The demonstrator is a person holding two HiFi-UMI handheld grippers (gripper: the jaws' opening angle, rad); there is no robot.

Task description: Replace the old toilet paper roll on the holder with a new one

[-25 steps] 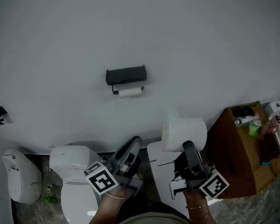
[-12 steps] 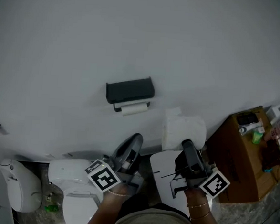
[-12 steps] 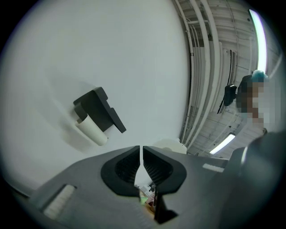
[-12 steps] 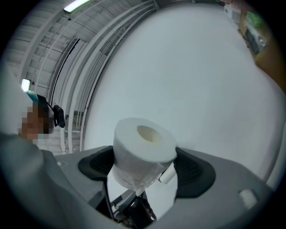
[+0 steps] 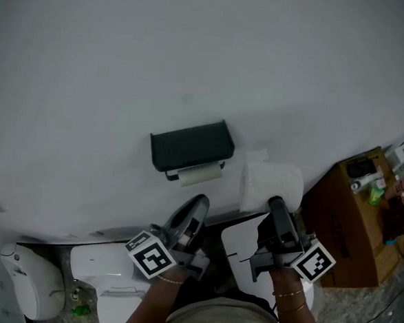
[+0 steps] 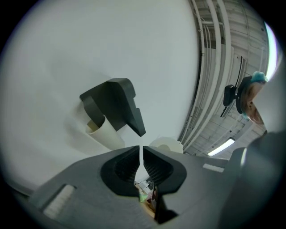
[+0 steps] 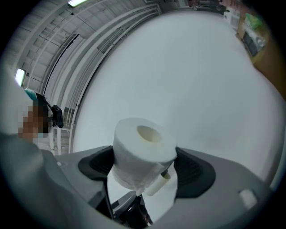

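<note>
A black holder (image 5: 191,145) hangs on the white wall with the thin, nearly spent old roll (image 5: 201,176) under its cover. In the left gripper view the holder (image 6: 114,109) and old roll (image 6: 105,132) show just beyond the jaws. My left gripper (image 5: 197,204) is shut and empty, its tip just below the old roll. My right gripper (image 5: 275,200) is shut on a full new toilet paper roll (image 5: 273,186), held to the right of the holder. In the right gripper view, the new roll (image 7: 143,152) fills the space between both pads, core end up.
A white toilet (image 5: 105,268) stands below at the left, with a white fixture (image 5: 28,280) further left. A brown cardboard box (image 5: 346,216) carrying bottles sits at the right. A white cabinet top (image 5: 241,246) lies under the right gripper.
Both grippers have moved closer to the wall and the holder, which now looks larger and nearer. The new roll stays gripped on the right.
</note>
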